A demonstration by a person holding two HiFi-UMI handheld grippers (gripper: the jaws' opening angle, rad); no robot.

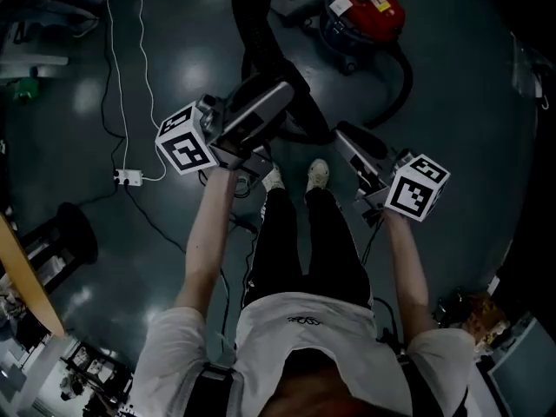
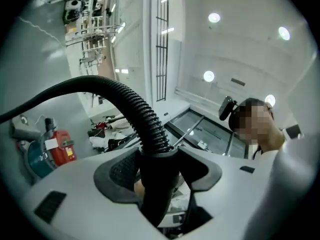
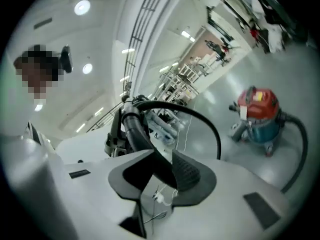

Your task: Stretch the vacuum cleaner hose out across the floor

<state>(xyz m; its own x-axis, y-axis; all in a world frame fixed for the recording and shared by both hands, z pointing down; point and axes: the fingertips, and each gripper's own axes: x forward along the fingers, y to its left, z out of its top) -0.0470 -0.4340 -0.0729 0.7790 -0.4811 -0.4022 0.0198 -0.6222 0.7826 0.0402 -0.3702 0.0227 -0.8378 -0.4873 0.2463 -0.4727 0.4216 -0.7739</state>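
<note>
The red vacuum cleaner (image 1: 369, 7) stands on the dark floor at the top of the head view. Its black hose (image 1: 401, 81) curves out from the cleaner and rises to both grippers. My left gripper (image 1: 289, 91) is raised and shut on the hose's ribbed part (image 2: 141, 113), at the smooth cuff (image 2: 159, 169) between the pads. My right gripper (image 1: 345, 134) is shut on the hose's smooth black end tube (image 3: 150, 156). From the right gripper view, that tube runs up to the left gripper (image 3: 116, 134), and the cleaner (image 3: 260, 114) sits on the floor at right. It also shows low at left (image 2: 54, 146) from the left gripper (image 2: 159, 159).
A white power strip (image 1: 129, 177) with white cables lies on the floor at left. A black stool (image 1: 74, 228) and a wooden tabletop edge (image 1: 26, 276) stand at lower left. The person's shoes (image 1: 317, 174) are between the grippers. Racks and clutter line the room's far side.
</note>
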